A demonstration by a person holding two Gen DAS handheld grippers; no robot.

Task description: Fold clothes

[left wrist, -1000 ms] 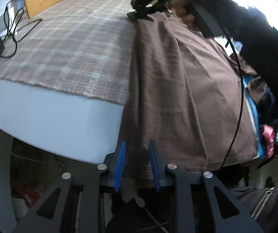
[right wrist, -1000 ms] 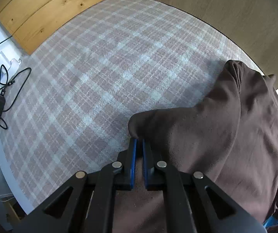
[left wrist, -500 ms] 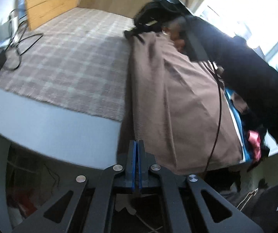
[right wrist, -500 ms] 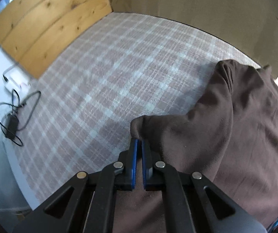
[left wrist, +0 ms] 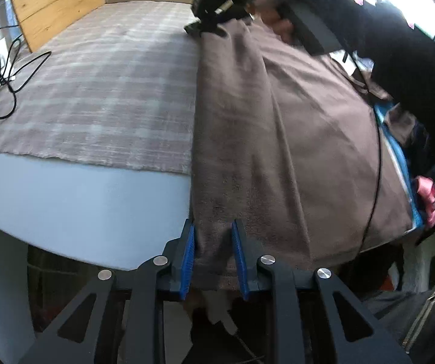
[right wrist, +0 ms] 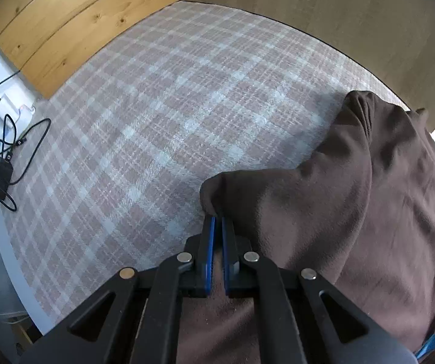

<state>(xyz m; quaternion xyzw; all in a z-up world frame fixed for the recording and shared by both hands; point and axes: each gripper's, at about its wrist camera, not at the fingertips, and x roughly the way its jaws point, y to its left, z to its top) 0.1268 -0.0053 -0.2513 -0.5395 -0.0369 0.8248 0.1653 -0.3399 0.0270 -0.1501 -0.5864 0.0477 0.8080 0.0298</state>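
Note:
A brown garment (left wrist: 278,121) lies stretched along the right side of the plaid blanket (left wrist: 111,91), its near hem hanging over the white bed edge. My left gripper (left wrist: 213,227) is at that hem with its jaws opening. The hem's left corner sits between the blue pads, which stand apart. In the right wrist view my right gripper (right wrist: 217,218) is shut on the far corner of the brown garment (right wrist: 354,197) and holds it just above the plaid blanket (right wrist: 172,106). The left wrist view shows that right gripper (left wrist: 214,15) at the top, with a hand behind it.
A person's black sleeve (left wrist: 384,45) reaches across the upper right. A black cable with a charger (right wrist: 2,163) lies at the blanket's left edge. Pink and dark clothes (left wrist: 426,194) are piled at the right on a blue sheet. Wooden boards (right wrist: 65,15) wall the far side.
My left gripper stood apart around the hem, snapped shut half a second ago, and now stands apart again around the hem corner. The right gripper shifted a little, still gripping its corner.

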